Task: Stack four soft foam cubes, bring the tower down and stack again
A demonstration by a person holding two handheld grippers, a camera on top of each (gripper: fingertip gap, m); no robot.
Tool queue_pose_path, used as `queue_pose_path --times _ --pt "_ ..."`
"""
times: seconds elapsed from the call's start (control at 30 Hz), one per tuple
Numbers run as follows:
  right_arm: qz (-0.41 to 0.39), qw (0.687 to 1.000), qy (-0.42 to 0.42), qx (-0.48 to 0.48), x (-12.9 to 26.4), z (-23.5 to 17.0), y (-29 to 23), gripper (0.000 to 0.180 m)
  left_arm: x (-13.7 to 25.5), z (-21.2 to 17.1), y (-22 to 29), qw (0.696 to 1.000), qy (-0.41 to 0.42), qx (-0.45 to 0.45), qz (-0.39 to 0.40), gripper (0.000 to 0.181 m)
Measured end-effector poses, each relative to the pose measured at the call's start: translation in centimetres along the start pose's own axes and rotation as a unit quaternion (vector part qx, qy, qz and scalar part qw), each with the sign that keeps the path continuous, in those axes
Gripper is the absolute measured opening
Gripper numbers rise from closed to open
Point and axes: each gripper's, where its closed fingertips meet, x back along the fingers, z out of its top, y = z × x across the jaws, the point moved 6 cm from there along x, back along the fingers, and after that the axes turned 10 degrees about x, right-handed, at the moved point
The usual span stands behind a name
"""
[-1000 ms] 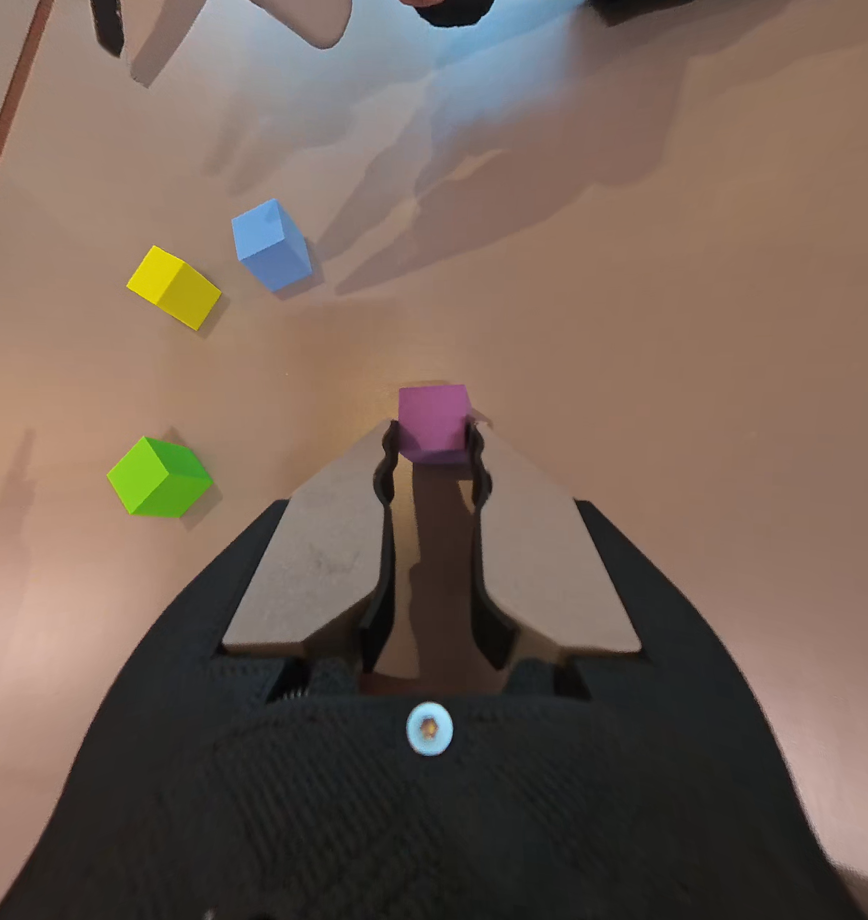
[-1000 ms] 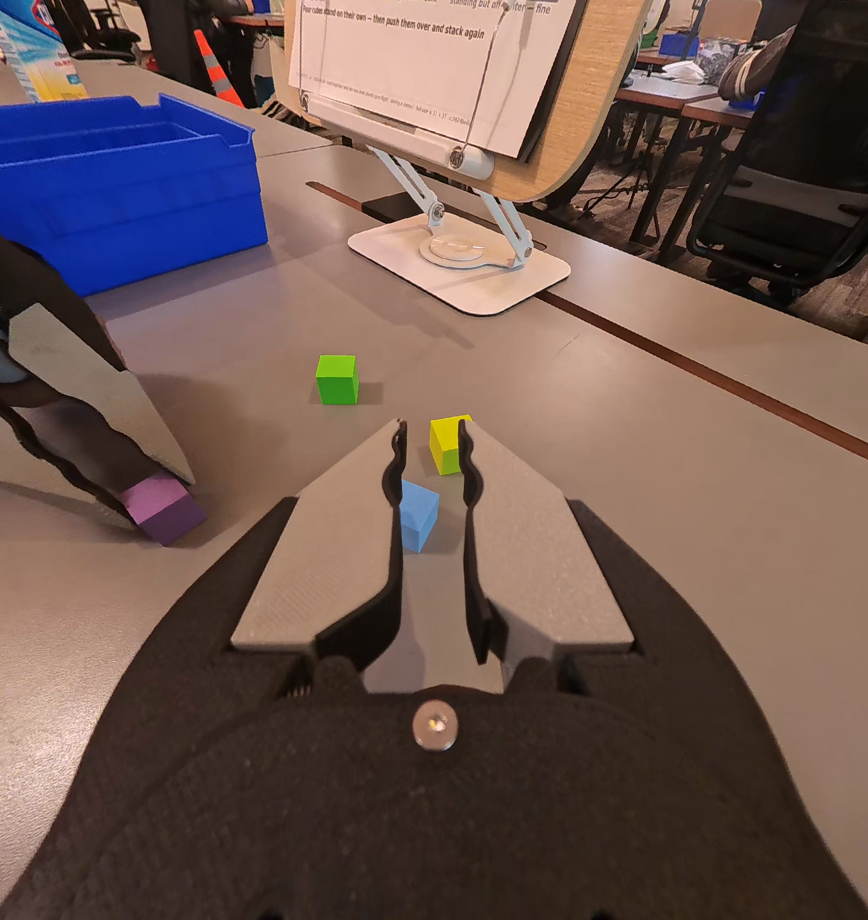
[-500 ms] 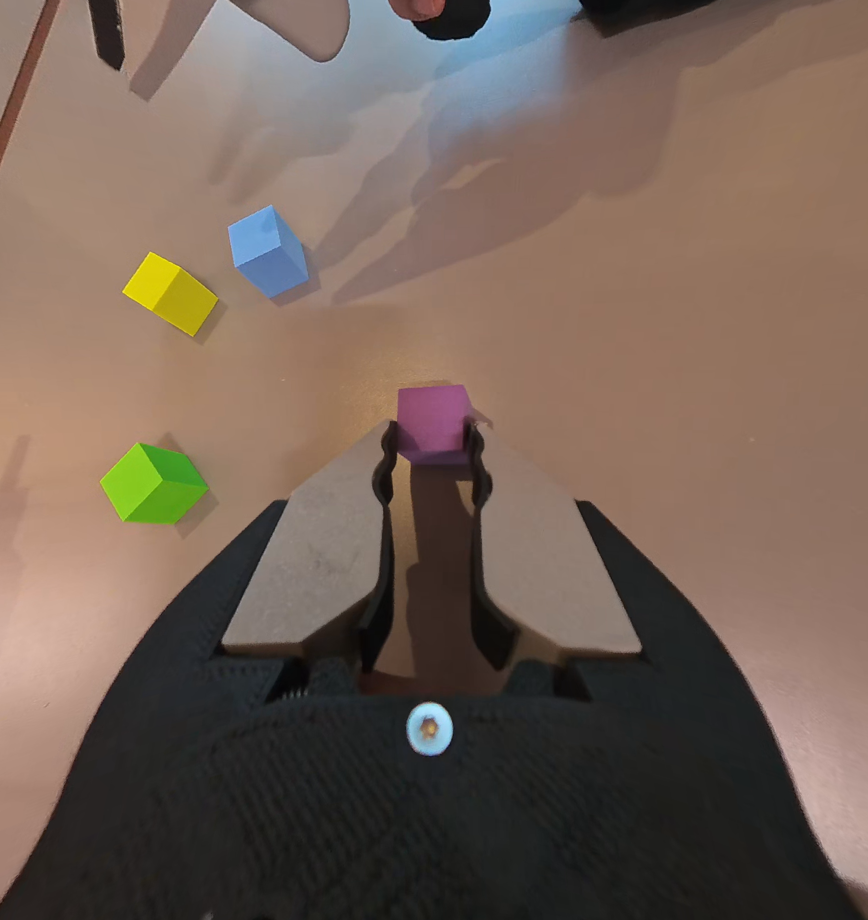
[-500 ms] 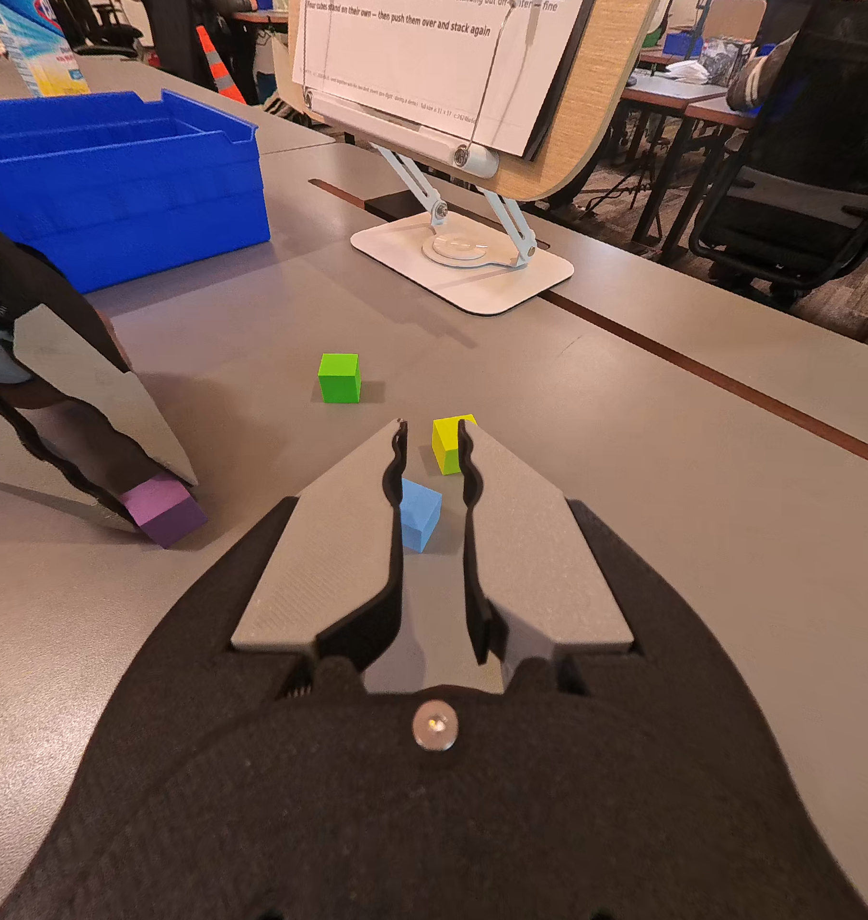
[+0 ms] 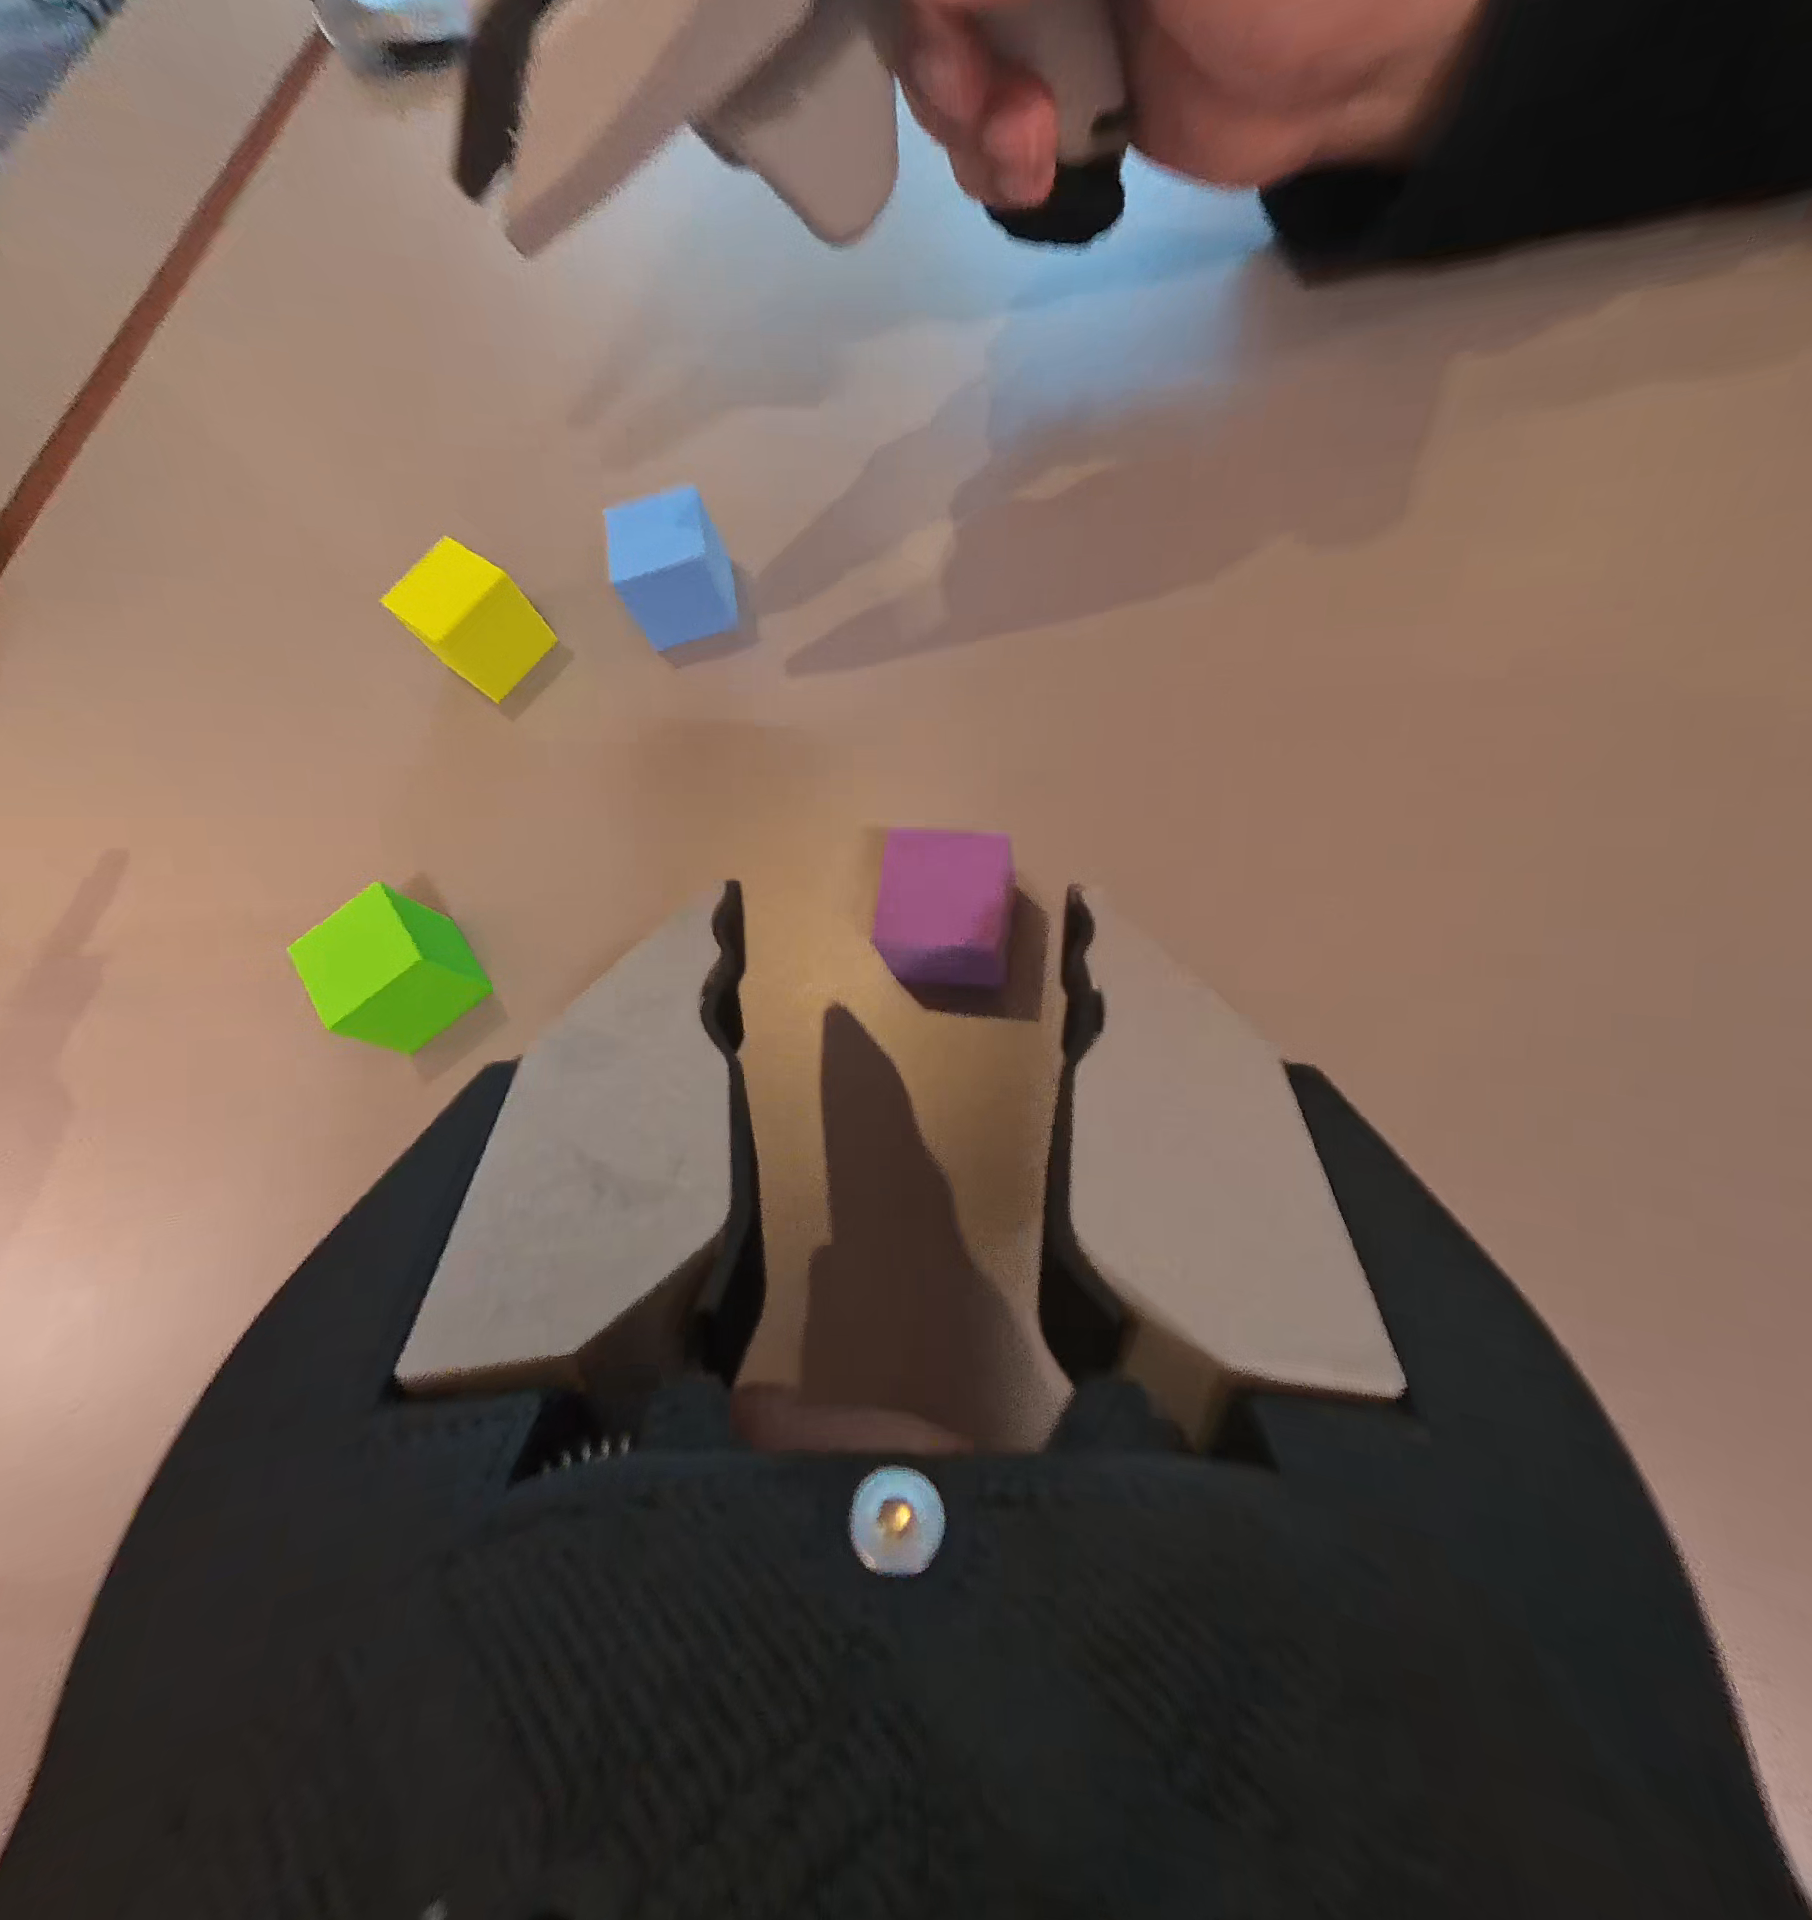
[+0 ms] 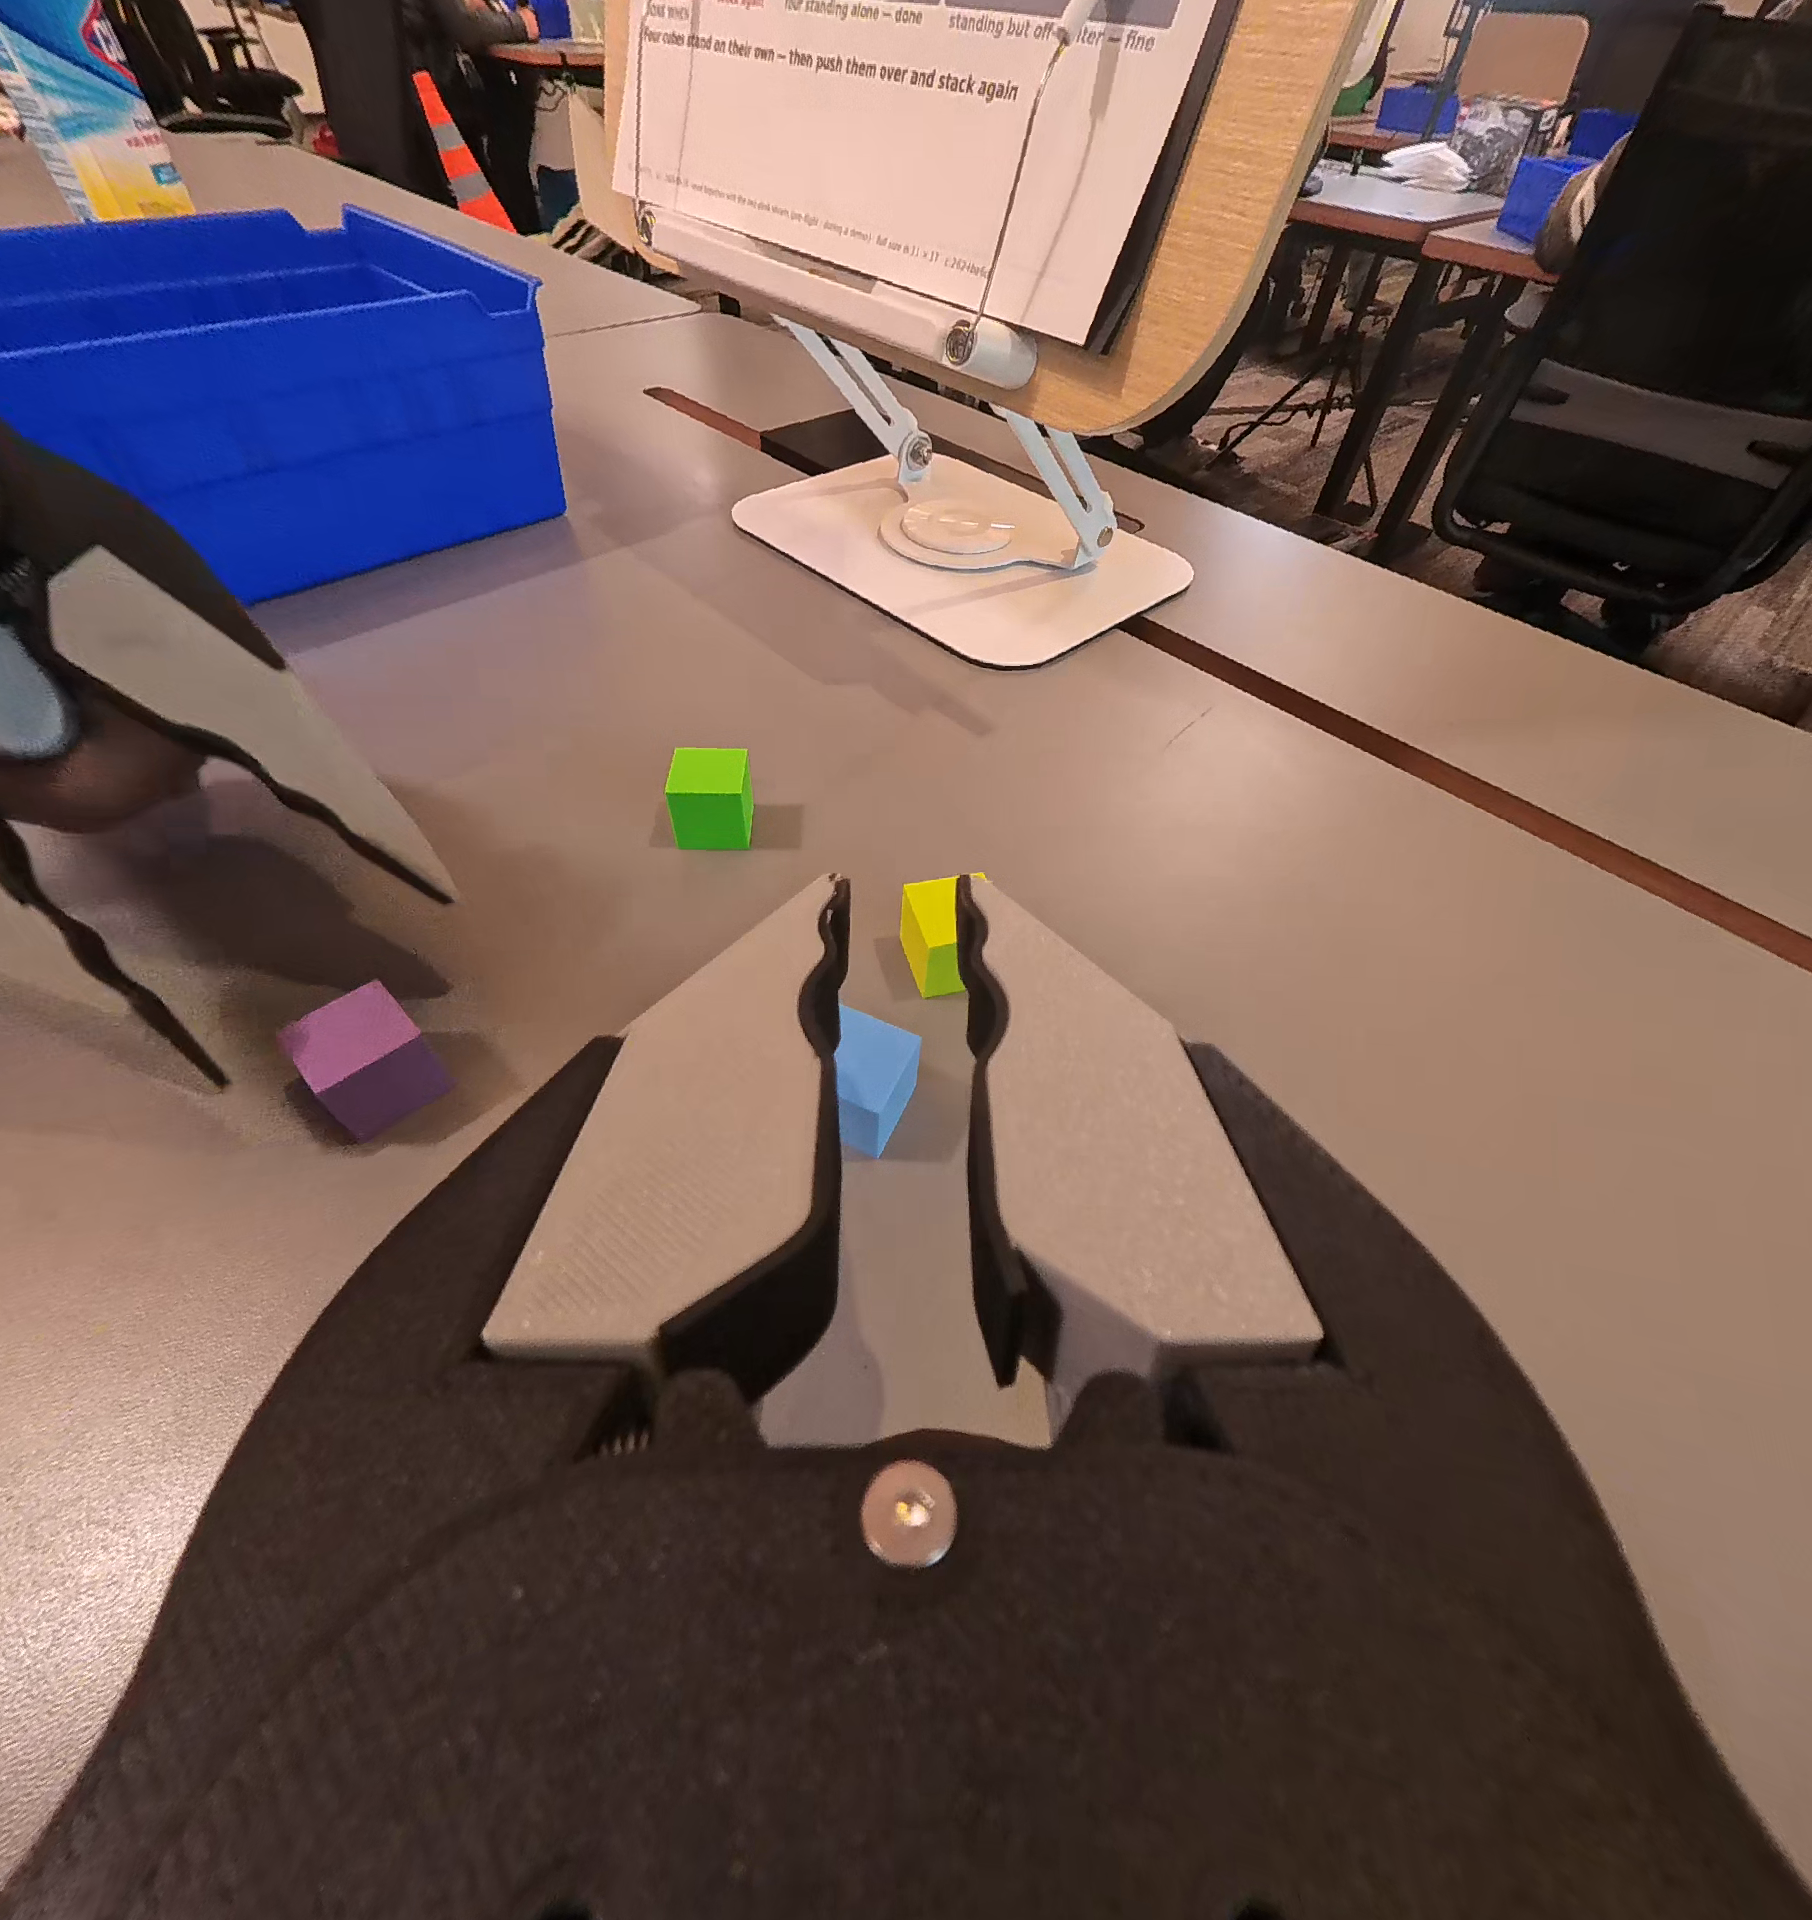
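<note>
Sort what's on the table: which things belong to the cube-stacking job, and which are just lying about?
Job:
purple cube
blue cube
yellow cube
green cube
left gripper, open
right gripper, open

Lying about:
blue bin
document stand
carton
chair

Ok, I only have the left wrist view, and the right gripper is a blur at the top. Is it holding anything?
Observer: No. The right gripper is empty, jaws slightly apart. The blue cube shows through the gap, resting on the table.
Operator: Anything else on the table that I can't see?
Observer: A blue bin, beyond the left gripper as the right wrist view sees it.
Operator: And past the green cube?
Observer: A stand holding a sheet, beyond the green cube.
</note>
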Motion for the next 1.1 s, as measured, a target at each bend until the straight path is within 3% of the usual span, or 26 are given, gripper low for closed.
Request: queue_pose_path --times 0.17,0.27,0.4,0.87,0.9,0.97,1.1 --pt "-0.001 1.000 0.004 0.000 0.1 0.2 0.0 0.018 1.4 1.7 -1.9 0.994 0.085 0.062 0.029 0.054" --pt "-0.001 1.000 0.005 0.000 0.2 0.2 0.0 0.018 1.0 1.8 -5.1 0.979 0.104 0.112 0.137 0.053" --pt "0.000 1.000 0.003 0.003 0.1 0.2 -0.1 0.018 -0.4 -0.1 -8.9 0.947 0.058 0.153 0.276 0.053" --pt "0.002 1.000 -0.007 0.001 -0.5 -0.4 -0.3 0.018 -3.5 -0.8 -10.5 0.935 -0.024 0.260 0.241 0.055" --pt "0.002 1.000 -0.008 0.001 -0.5 -0.4 -0.3 0.018 -3.5 -0.7 -10.6 0.934 -0.022 0.261 0.242 0.052" --pt "0.003 1.000 -0.010 0.000 -0.6 -0.5 -0.3 0.018 -3.4 -0.6 -10.6 0.934 -0.012 0.264 0.240 0.026" --pt "0.007 1.000 -0.011 0.000 -0.6 -0.5 -0.4 0.018 -3.0 -0.1 -10.1 0.943 0.020 0.259 0.206 0.026"
